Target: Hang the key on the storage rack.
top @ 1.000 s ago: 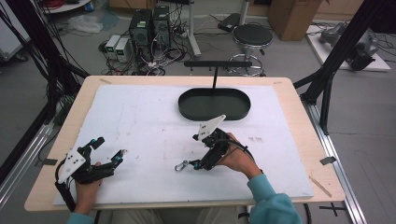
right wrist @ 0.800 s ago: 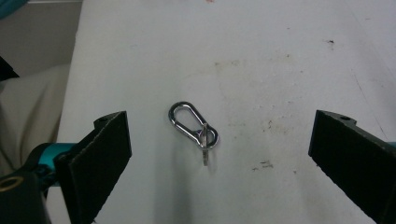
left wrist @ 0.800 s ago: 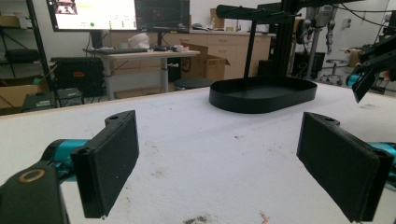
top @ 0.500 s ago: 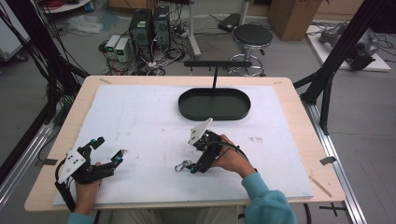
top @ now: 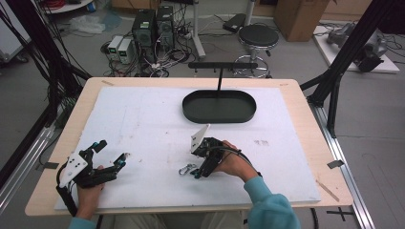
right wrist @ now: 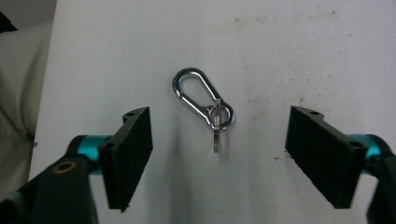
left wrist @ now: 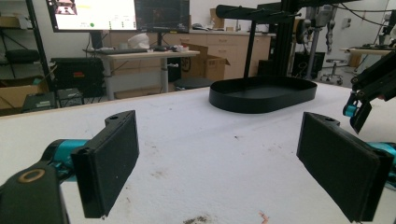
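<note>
Right gripper [right wrist: 219, 158] hangs wide open over the carabiner [right wrist: 201, 99], 2 jaws clear of it at 3 and 9 o'clock, nothing touching. Left gripper [left wrist: 233, 163] rests released too, holding nothing, tray [left wrist: 261, 95] off at 12.

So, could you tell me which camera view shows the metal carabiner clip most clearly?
The right gripper view: the carabiner clip lies large between the open right gripper jaws, its key ring plain to see. The high view shows it as a tiny glint beside that gripper.
</note>
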Motion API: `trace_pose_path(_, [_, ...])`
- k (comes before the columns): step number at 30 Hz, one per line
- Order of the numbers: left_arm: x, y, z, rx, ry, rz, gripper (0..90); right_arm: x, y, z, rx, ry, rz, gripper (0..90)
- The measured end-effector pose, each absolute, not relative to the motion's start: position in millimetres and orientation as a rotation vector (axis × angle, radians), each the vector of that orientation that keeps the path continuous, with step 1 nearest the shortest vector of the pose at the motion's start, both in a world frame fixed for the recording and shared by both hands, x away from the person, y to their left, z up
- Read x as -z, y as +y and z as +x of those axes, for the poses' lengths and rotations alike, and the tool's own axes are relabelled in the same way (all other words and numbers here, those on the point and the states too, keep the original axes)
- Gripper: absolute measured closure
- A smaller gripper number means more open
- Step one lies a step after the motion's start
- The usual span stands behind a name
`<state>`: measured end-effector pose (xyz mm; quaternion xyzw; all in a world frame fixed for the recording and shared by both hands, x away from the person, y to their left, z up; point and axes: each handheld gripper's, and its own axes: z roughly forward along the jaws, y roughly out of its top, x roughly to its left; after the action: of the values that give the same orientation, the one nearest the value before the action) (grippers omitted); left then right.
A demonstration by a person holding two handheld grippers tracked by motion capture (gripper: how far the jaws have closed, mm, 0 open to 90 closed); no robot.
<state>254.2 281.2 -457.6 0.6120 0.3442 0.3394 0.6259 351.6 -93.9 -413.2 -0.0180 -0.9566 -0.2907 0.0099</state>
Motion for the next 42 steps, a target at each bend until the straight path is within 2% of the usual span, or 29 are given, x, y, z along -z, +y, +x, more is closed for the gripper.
trace_pose_path(5, [457.6, 281.2, 254.2, -0.779, 0.789, 1.404, 13.3, 414.3, -93.1, 352.2, 0.883, -2.996, -0.046, 31.2])
trace_pose_path(12, [457.6, 281.2, 254.2, -0.779, 0.789, 1.404, 13.3, 414.8, -93.7, 354.0, 0.828, -3.006, -0.076, 51.1])
trace_pose_path(13, [457.6, 281.1, 254.2, -0.780, 0.789, 1.404, 13.3, 414.8, -94.0, 354.6, 0.815, -2.991, -0.084, 56.0])
trace_pose_path(14, [457.6, 281.1, 254.2, -0.780, 0.789, 1.404, 13.3, 414.8, -94.0, 354.6, 0.815, -2.991, -0.084, 56.0])
trace_pose_path(17, [457.5, 281.2, 254.1, -0.779, 0.789, 1.405, 13.3, 414.4, -93.8, 354.6, 0.822, -2.988, -0.074, 65.1])
trace_pose_path(22, [457.6, 281.2, 254.1, -0.779, 0.789, 1.405, 13.3, 413.8, -92.4, 353.0, 0.806, -2.990, -0.062, 73.6])
trace_pose_path(30, [457.5, 281.2, 254.1, -0.779, 0.790, 1.405, 13.3, 412.8, -91.9, 353.1, 0.805, -3.004, -0.060, 81.1])
trace_pose_path(42, [457.6, 281.2, 254.3, -0.778, 0.791, 1.402, 13.3, 411.1, -91.1, 354.2, 0.820, -2.995, -0.060, 87.3])
